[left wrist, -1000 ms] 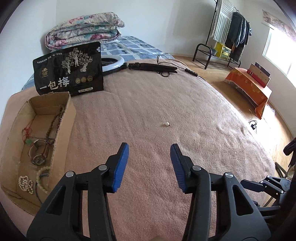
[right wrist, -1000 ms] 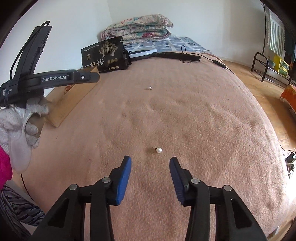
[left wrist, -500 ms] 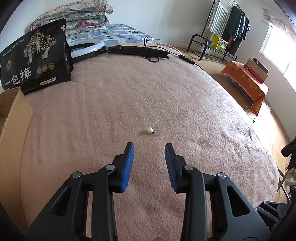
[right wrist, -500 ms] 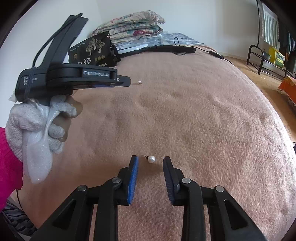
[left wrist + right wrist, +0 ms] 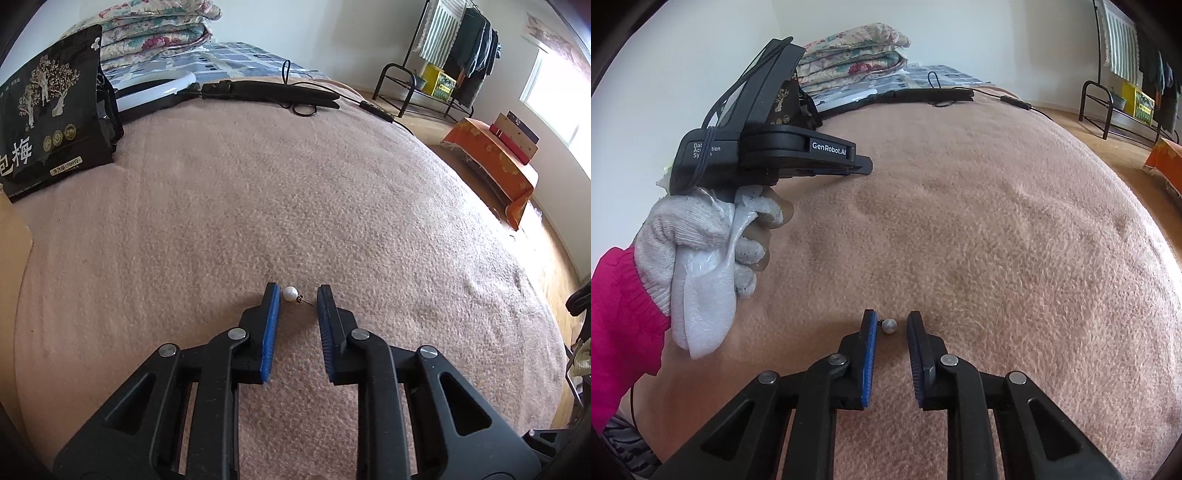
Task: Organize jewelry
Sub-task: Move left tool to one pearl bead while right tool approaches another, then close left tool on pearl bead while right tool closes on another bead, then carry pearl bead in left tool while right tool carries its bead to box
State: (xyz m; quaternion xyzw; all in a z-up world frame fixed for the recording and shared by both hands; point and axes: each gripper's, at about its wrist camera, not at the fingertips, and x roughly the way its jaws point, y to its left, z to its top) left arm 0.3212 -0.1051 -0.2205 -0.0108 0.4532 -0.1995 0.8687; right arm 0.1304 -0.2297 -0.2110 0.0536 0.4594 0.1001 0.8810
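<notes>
Two pearl studs not yet picked up, both lying on the bed blanket (image 5: pixel 332 192). Left hand-held gripper (image 5: pixel 297 295) narrowed around one stud (image 5: pixel 290 294), just been closing, pads not yet pressing. Right hand-held gripper (image 5: pixel 890 325) likewise around the other stud (image 5: pixel 888 326) (gap still visible). Grasp and stowing left.

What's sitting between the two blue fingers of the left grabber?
A pearl earring lies on the pink blanket between the left gripper fingers, which have been closing. The left wrist view shows it.
</notes>
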